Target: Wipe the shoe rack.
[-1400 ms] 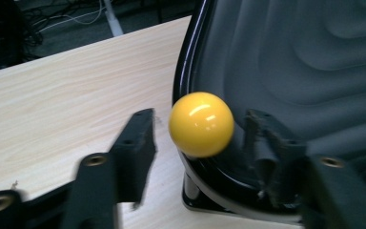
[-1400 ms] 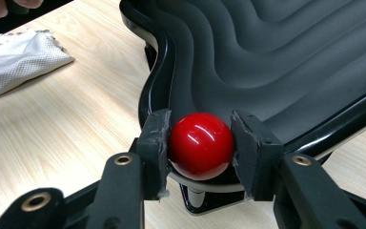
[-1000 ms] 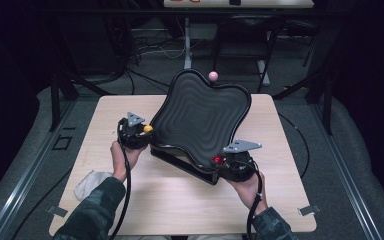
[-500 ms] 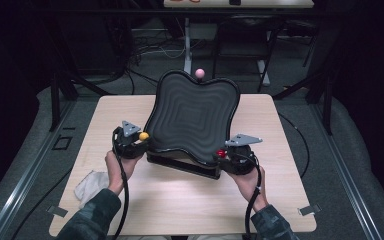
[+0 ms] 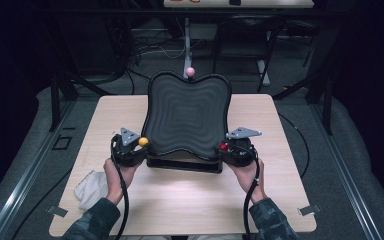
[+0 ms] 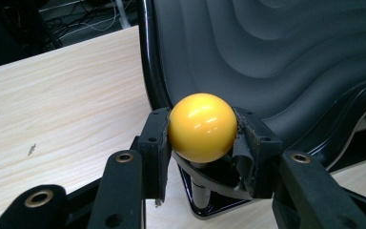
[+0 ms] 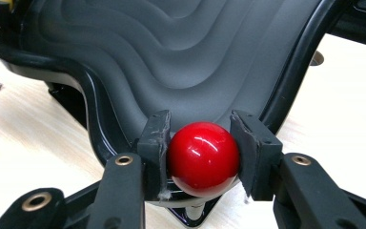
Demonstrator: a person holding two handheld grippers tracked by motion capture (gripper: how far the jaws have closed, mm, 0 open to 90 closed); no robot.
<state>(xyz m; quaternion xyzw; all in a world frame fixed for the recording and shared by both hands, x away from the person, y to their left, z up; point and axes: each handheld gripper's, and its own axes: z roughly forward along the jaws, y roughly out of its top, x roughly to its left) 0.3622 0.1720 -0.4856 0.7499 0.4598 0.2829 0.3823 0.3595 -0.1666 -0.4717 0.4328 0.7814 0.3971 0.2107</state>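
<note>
A black rippled tray (image 5: 187,115) with wavy edges stands tilted on a base on the wooden table (image 5: 280,165). Its near left corner carries a yellow ball knob (image 5: 143,141) (image 6: 202,126), and my left gripper (image 5: 136,148) (image 6: 202,136) is shut on that knob. On the near right corner sits a red ball knob (image 5: 223,147) (image 7: 203,158); my right gripper (image 5: 230,150) (image 7: 203,157) is shut on it. A pink ball knob (image 5: 190,72) tops the far edge. The rippled tray surface (image 6: 290,52) (image 7: 171,52) rises behind each held knob.
A crumpled white cloth (image 5: 91,187) lies near the table's front left, beside the left forearm. Cables trail from both grippers toward the person. Dark stands and cables crowd the floor beyond the table.
The tray has swung from a diagonal pose to square with the table, both hands moving with the knobs. Its far edge with the pink knob now sits centred.
</note>
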